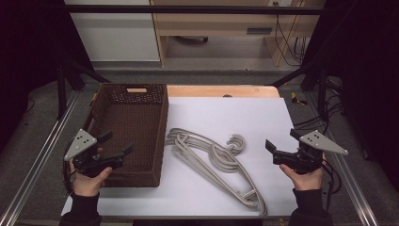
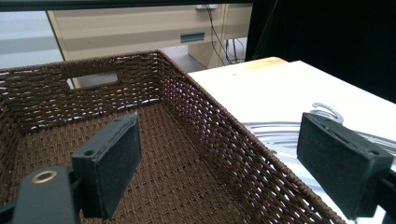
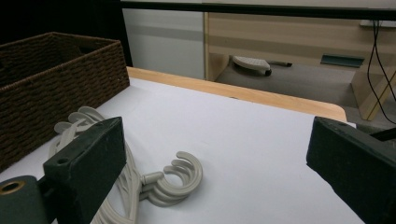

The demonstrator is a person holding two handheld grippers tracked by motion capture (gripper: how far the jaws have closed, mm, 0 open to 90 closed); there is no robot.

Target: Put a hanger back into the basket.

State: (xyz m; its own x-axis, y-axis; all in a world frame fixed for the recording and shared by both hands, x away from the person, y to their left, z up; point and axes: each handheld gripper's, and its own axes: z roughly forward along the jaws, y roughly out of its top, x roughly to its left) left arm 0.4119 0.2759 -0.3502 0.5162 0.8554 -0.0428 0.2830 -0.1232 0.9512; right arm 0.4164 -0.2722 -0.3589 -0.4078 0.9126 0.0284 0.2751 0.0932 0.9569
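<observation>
A brown wicker basket (image 1: 133, 123) stands empty on the left of the table. Right of it a pile of several beige plastic hangers (image 1: 212, 159) lies on the white sheet, hooks toward the middle. My left gripper (image 1: 120, 142) is open over the basket's near end; in the left gripper view its jaws stand wide, one over the basket floor (image 2: 56, 140), the other over the hangers (image 2: 280, 135). My right gripper (image 1: 282, 140) hovers open at the table's right side, apart from the hangers (image 3: 173, 179), with nothing between its jaws.
The white sheet (image 1: 235, 113) covers the table, with a strip of wood (image 1: 221, 91) at the far edge. Black frame posts (image 1: 61, 84) stand at both sides. A wooden desk (image 3: 289, 32) and cables (image 1: 287, 42) lie beyond the table.
</observation>
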